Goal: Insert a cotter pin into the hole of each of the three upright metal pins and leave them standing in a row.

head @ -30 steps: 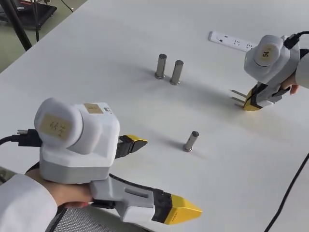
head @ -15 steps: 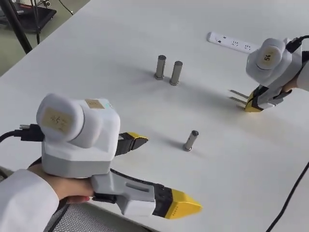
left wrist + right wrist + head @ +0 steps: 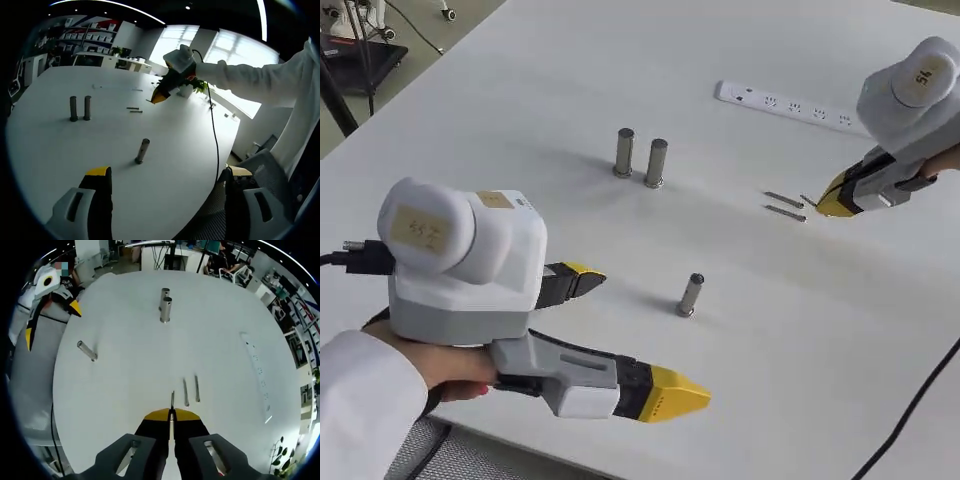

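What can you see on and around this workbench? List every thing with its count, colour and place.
Table: one, white, under everything.
Metal pins: three, grey; two upright side by side at the far middle, one standing alone nearer.
Loose cotter pins: two, grey, lying side by side beside the right gripper's tip.
Held cotter pin: one, grey, sticking out of the right gripper's shut jaws.
Power strip: one, white, far right.
Cable: one, black, near right.
Left gripper: one, grey with yellow tips, open, near left.
Right gripper: one, same colours, far right.
Sleeve: one, white, bottom left.
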Motion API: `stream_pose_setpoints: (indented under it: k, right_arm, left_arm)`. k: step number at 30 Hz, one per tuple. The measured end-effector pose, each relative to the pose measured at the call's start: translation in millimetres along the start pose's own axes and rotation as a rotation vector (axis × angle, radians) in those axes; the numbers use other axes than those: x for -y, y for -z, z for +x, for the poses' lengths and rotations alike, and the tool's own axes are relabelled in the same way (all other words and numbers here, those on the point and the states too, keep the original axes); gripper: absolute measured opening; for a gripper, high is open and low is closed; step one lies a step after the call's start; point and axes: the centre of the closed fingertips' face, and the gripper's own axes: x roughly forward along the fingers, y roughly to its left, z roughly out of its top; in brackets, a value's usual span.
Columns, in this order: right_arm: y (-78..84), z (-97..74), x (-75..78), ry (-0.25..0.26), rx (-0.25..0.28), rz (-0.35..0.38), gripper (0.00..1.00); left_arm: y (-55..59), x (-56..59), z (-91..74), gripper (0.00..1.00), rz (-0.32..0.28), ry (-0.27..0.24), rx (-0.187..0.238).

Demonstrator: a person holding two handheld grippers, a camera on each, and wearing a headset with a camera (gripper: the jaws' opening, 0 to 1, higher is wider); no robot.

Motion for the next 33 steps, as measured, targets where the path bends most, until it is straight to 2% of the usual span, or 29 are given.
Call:
stream_pose_setpoints:
  k: [5, 6, 7, 8, 10, 13, 15, 17, 20, 21, 23, 29, 31, 33]
  right_arm:
    - [2.7, -20.2, -9.3, 0.041, 0.046, -0.008, 0.0]
    - [0.6, -24.3, -10.6, 0.055, 0.066, -0.009, 0.0]
    - [-4.4, -29.7, -14.4, 0.062, 0.108, -0.005, 0.0]
    - [-7.4, -33.5, -16.4, 0.071, 0.134, 0.001, 0.0]
    - [-12.6, -42.5, -19.7, 0.098, 0.178, -0.003, 0.0]
    - [-19.8, -54.7, -30.8, 0.118, 0.225, -0.003, 0.0]
    - [-29.6, -61.8, -38.4, 0.122, 0.293, 0.03, 0.0]
    - [-35.1, -67.9, -47.3, 0.127, 0.331, 0.033, 0.0]
    - [-38.7, -71.7, -55.5, 0.136, 0.355, 0.036, 0.0]
    - [-41.5, -73.8, -63.1, 0.138, 0.367, 0.028, 0.0]
    - [-45.6, -75.9, -70.9, 0.139, 0.385, 0.024, 0.0]
    - [-59.8, -76.0, -99.2, 0.121, 0.443, 0.009, 0.0]
    - [-63.6, -75.8, -106.6, 0.118, 0.457, -0.004, 0.0]
    - [-65.2, -74.1, -113.5, 0.115, 0.458, -0.014, 0.0]
  left_arm:
    - [-8.6, -4.2, -2.6, 0.9, 0.023, -0.001, 0.006]
    - [-12.1, -5.9, -3.3, 0.88, 0.022, -0.001, 0.008]
    - [-14.5, -5.6, -3.9, 0.84, 0.025, 0.005, 0.012]
    - [-18.8, -4.8, -5.1, 0.77, 0.031, 0.019, 0.017]
    - [-25.2, -6.9, -5.0, 0.69, 0.023, 0.017, 0.03]
    - [-36.6, -7.6, -3.2, 0.66, 0.012, 0.035, 0.042]
    - [-43.4, -6.6, -1.0, 0.64, -0.001, 0.052, 0.05]
    - [-50.1, -6.3, 2.1, 0.61, -0.027, 0.067, 0.058]
    - [-60.4, -3.3, 6.1, 0.53, -0.051, 0.098, 0.074]
    - [-64.3, -2.3, 7.9, 0.51, -0.057, 0.109, 0.079]
    - [-67.7, -2.1, 11.0, 0.51, -0.073, 0.119, 0.075]
    - [-72.8, -4.1, 24.2, 0.49, -0.068, 0.128, 0.051]
    - [-76.0, -1.5, 29.6, 0.45, -0.081, 0.154, 0.06]
    - [-76.6, 3.6, 34.8, 0.41, -0.11, 0.188, 0.051]
